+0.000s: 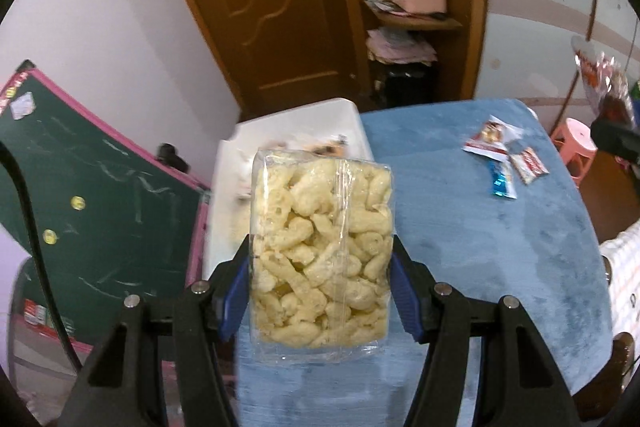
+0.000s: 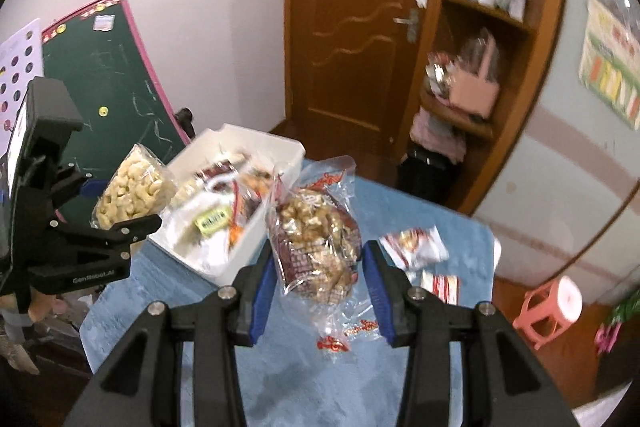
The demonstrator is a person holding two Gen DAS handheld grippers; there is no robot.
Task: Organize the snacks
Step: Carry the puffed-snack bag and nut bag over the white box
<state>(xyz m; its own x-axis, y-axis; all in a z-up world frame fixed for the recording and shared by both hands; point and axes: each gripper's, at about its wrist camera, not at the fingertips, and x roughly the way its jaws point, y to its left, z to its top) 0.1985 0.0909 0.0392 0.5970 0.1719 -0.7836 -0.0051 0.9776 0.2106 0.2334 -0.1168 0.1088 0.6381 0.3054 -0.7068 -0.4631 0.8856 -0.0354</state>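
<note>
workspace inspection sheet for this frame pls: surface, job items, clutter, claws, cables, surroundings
Surface: table under a blue plush cover.
Job's things: white bin on the table, already holding several packets; clear bag of pale puffs; red-printed bag of brown snack pieces; three small packets loose on the cover.
Clutter: nothing seen on the table beyond the snacks.
Claws: left claw shut on the puffs bag, held up near the bin; right claw around the red-printed bag, pad contact unclear.
Cables: dark cable at the left edge of the left view.
Surroundings: green chalkboard, wooden door, corner shelves, pink stool.
</note>
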